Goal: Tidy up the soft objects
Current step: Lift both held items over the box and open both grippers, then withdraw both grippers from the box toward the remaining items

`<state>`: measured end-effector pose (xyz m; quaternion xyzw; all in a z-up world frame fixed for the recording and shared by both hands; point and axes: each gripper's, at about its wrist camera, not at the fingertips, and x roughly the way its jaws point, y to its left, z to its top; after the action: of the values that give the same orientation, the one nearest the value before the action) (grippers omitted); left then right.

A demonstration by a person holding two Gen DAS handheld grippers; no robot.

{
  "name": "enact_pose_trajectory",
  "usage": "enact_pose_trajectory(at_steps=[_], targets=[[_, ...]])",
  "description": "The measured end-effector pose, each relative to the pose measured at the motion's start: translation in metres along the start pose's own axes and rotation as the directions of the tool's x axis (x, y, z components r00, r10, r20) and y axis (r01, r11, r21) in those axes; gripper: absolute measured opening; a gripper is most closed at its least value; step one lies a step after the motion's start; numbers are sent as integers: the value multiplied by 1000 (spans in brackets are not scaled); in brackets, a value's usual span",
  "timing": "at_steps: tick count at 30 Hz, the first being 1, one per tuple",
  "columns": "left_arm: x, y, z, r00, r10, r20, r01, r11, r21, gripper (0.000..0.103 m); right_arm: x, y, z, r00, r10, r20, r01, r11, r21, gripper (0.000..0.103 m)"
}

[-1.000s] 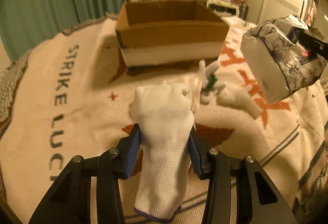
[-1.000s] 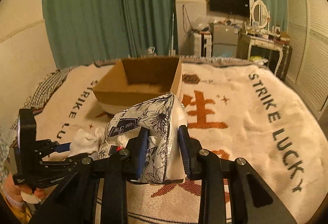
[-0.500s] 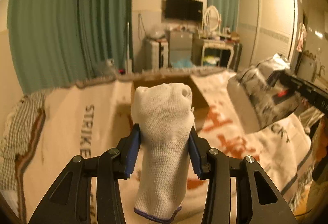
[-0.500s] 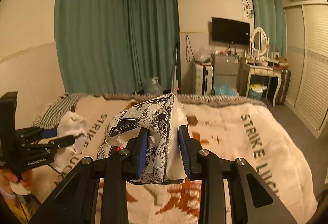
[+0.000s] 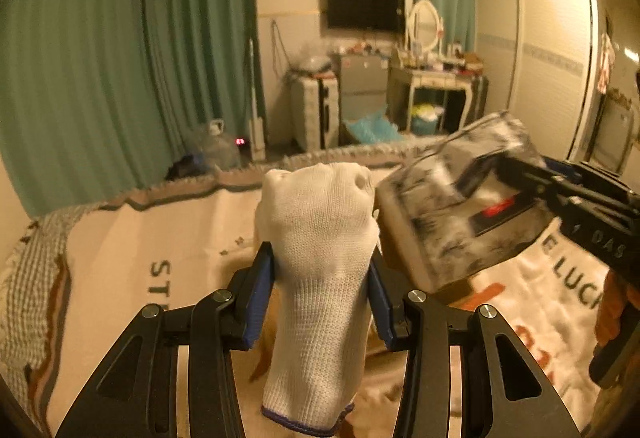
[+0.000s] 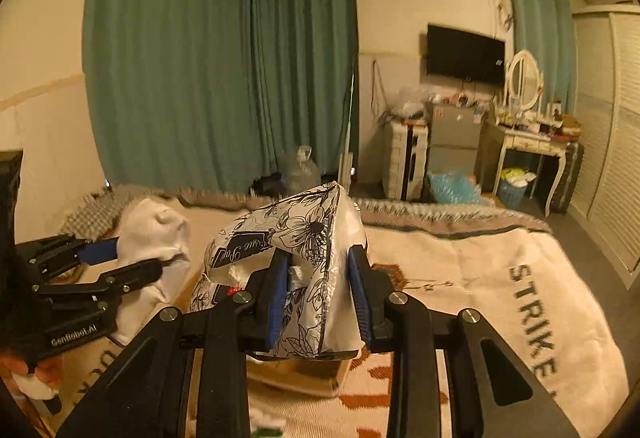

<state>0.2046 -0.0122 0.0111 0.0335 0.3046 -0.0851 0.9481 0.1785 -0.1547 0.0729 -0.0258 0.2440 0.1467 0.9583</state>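
White glove [image 5: 320, 278], knitted, with a dark-stitched cuff, is pinched at mid-length between the blue pads of the left gripper [image 5: 322, 290] and held aloft above the blanket [image 5: 128, 270]. Its bunched finger end points forward; the cuff hangs toward the camera. The tissue pack [image 6: 296, 262], soft plastic film printed with black flowers, is clamped between the pads of the right gripper [image 6: 318, 290], and the film buckles into a peak under the squeeze. In the right wrist view a cardboard box edge [image 6: 304, 378] shows just under the pack; the box interior is hidden.

Risks, as judged: the pack's slick film may slide from the pads if tilted. The two loads ride close together, so a sideways drift could knock one against the other. If either releases off the box opening, the item lands on the blanket. The glove is limp and may snag a pad on release.
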Motion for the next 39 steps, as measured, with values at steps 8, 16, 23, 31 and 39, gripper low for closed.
enact_pose_trajectory(at_steps=[8, 16, 23, 31, 39], targets=[[82, 4, -5, 998, 21, -52, -20, 1000, 18, 43, 117, -11, -38, 983, 70, -167, -64, 997, 39, 29], [85, 0, -3, 999, 48, -10, -48, 998, 29, 62, 138, -28, -46, 980, 101, -171, -84, 991, 102, 43], [42, -6, 17, 996, 88, 25, -88, 996, 25, 81, 81, -34, -16, 989, 69, -130, -58, 994, 88, 62], [-92, -25, 40, 975, 112, 193, -118, 993, 19, 95, -53, -19, 36, 1000, 0, -18, 0, 1000, 12, 74], [-191, -19, 24, 960, 128, 249, -124, 992, -28, 95, -165, 12, 39, 998, -48, 39, 50, 997, -59, 101]])
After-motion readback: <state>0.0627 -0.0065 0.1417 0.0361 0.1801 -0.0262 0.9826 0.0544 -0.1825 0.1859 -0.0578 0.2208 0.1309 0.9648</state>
